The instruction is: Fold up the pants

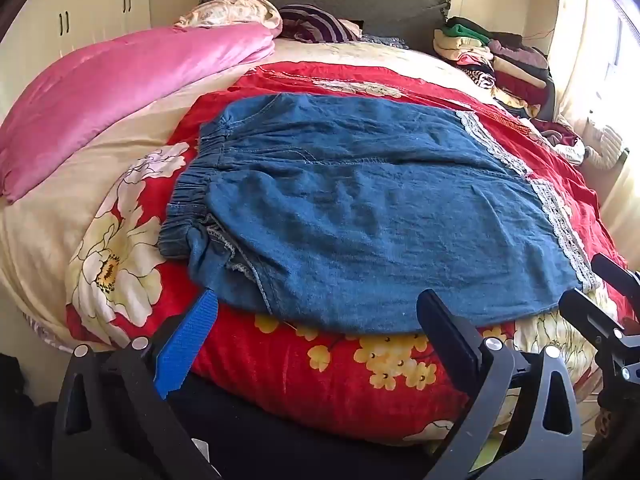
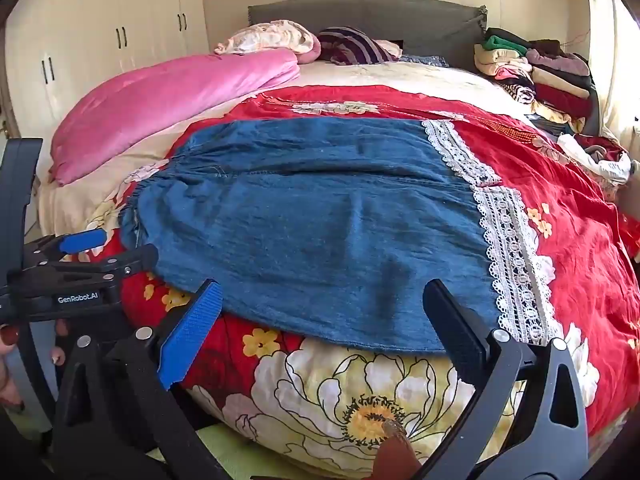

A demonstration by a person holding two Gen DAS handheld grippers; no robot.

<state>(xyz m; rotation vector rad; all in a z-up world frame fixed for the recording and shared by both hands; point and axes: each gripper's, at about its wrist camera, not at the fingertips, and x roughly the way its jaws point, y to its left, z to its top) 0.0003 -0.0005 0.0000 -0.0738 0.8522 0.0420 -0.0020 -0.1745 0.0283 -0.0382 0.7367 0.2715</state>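
Observation:
Blue denim pants [image 1: 360, 208] [image 2: 320, 220] lie flat across the bed, elastic waistband to the left and white lace hems [image 2: 504, 232] to the right. My left gripper [image 1: 320, 304] hovers at the near edge by the waistband end. It is open wide, and its blue pad [image 1: 192, 340] and black finger [image 1: 444, 328] pinch no cloth. My right gripper [image 2: 324, 294] is open just as wide over the near edge by the lace hem end, also with no cloth pinched. Each gripper shows in the other's view, the right gripper [image 1: 584, 280] and the left gripper [image 2: 128, 246].
The pants rest on a red floral bedcover [image 2: 560, 184]. A pink quilt [image 1: 132, 80] lies along the left side. Stacked folded clothes [image 2: 536, 72] sit at the back right by the grey headboard [image 2: 368, 20]. Wardrobe doors [image 2: 100, 40] stand to the left. A person's fingers [image 2: 8, 336] show at the left edge.

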